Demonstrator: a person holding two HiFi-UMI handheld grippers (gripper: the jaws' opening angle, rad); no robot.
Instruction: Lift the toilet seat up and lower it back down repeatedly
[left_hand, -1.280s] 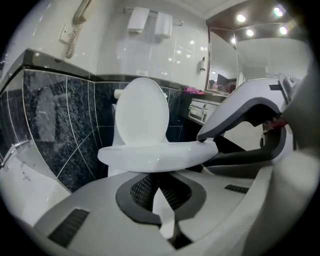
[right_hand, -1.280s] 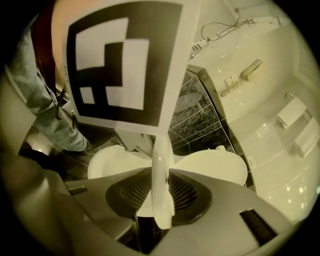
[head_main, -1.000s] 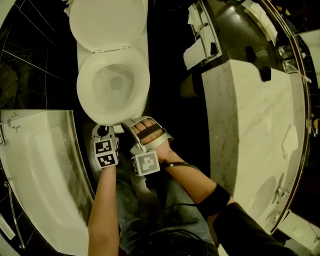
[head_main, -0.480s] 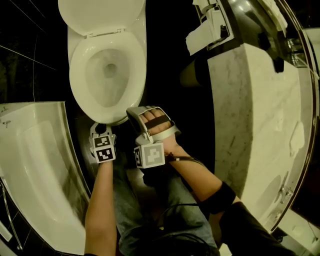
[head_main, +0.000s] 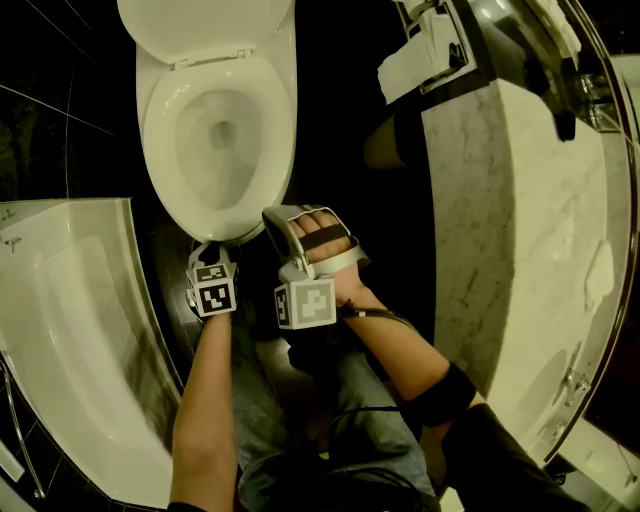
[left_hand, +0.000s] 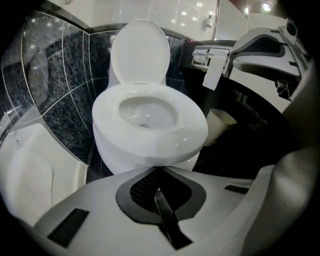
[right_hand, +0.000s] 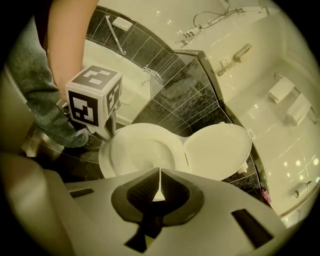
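Observation:
The white toilet seat lies flat on the bowl, and the lid stands raised behind it. My left gripper is shut and empty, with its tips at the bowl's front edge, just under the seat rim. The left gripper view shows that gripper with its pads together. My right gripper hovers beside the seat's front right edge, apart from it. This right gripper is shut on nothing, with the seat and lid beyond it.
A white bathtub curves along the left. A marble vanity fills the right, with a toilet-paper holder above its end. A pale bin stands to the right of the bowl. The person's knees are below the grippers.
The left gripper has sunk lower at the front of the bowl. The right gripper has dropped a little beside it. The seat has stayed down and the lid up.

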